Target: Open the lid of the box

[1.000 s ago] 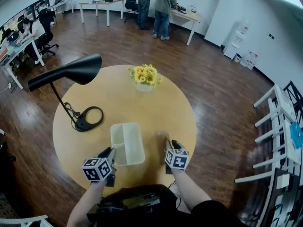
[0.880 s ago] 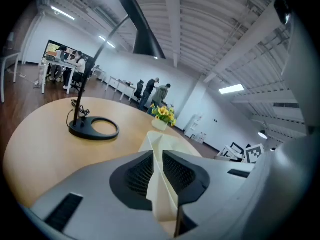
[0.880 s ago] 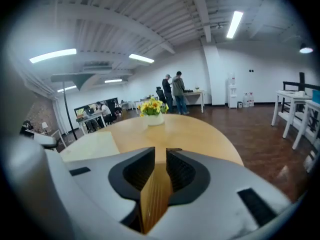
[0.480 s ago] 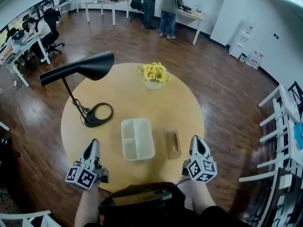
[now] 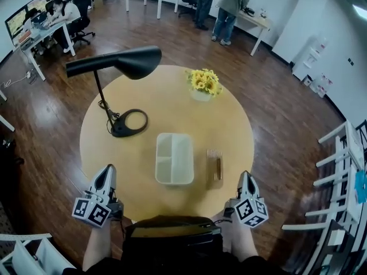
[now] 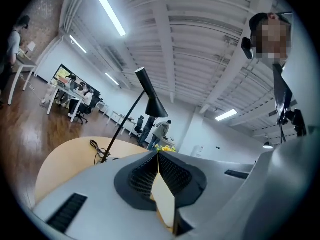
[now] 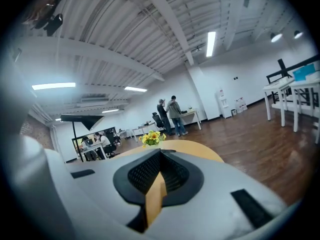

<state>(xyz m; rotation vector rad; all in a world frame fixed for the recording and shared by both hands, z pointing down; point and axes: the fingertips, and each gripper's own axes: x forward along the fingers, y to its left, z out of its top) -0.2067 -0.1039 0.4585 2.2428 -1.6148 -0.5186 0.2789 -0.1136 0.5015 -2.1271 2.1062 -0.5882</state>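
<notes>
A white rectangular box [image 5: 175, 158] with two compartments showing lies near the middle of the round wooden table [image 5: 229, 119]. Whether a clear lid covers it, I cannot tell. A small translucent piece with a brown strip [image 5: 214, 165] lies just right of the box. My left gripper [image 5: 106, 171] hangs at the table's near-left edge, shut and empty, well apart from the box. My right gripper [image 5: 246, 177] hangs off the near-right edge, also shut and empty. In the gripper views the left gripper [image 6: 158, 156] and the right gripper [image 7: 159, 155] point up over the table, jaws pressed together.
A black desk lamp [image 5: 123, 63] stands at the table's left, its ring base [image 5: 129, 122] and cord beside the box. Yellow flowers in a white pot [image 5: 203, 83] sit at the far side. People stand by desks [image 5: 229, 4] beyond; a white rack [image 5: 344, 171] is at the right.
Both grippers have drawn back from the box and outwards to the table's near edge, and their jaws have gone from open to shut. The box stays put.
</notes>
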